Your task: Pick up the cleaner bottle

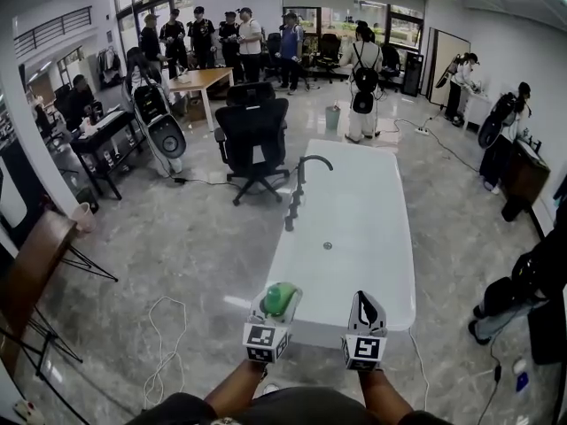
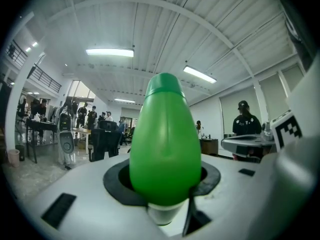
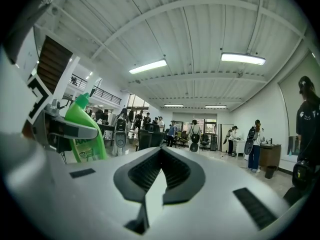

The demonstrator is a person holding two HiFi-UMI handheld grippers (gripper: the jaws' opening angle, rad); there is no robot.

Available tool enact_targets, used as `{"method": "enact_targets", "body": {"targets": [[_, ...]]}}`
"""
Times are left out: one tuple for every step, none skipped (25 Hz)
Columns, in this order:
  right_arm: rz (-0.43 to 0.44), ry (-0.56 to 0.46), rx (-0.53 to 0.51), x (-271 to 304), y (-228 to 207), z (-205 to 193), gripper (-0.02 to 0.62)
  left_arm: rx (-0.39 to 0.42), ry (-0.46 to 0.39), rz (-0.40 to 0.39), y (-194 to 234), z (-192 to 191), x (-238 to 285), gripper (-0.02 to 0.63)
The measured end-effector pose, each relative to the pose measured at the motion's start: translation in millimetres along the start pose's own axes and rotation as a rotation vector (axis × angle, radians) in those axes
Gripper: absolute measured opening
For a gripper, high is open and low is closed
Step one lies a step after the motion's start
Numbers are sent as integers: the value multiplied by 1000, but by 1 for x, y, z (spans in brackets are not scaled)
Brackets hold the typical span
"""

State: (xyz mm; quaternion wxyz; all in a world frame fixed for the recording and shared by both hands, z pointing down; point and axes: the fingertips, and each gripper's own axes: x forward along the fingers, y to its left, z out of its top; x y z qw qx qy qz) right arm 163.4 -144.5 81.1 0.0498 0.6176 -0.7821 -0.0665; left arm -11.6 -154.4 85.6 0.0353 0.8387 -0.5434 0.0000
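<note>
Left gripper [image 1: 282, 295]: jaws pinched the sides of the green teardrop-shaped plastic cleaner bottle [image 2: 165, 144], with the black pads pressed against its lower body.
Cleaner bottle: held upright in the left jaws with its green cap on top, clear of the long white rounded-corner worktop [image 1: 354, 237]. In the head view it showed over the worktop's near edge, toward the near-left corner.
Bottle label: a printed label showed on its side in the right gripper view, too small to read.
Right gripper [image 1: 366, 301]: jaws pressed together, ribbed black pads meeting, with nothing between them. It hung just beside the left gripper, over the near edge toward the near-right corner.
Gripper pose: both pointed level, side by side and apart.
Worktop fittings: a black curved tap [image 1: 301, 180] stood at the left edge and a small round fitting [image 1: 327, 245] sat near the middle.
Surroundings: a black office chair [image 1: 252, 135] stood on the grey polished floor [image 1: 177, 237] beyond the far-left corner, with people standing farther back.
</note>
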Motion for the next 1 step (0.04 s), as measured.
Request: {"method": "enact_targets", "body": {"targets": [[-1,-1,4,1,-1,-2,17,9,-13,0,-1,1,1,181]]}}
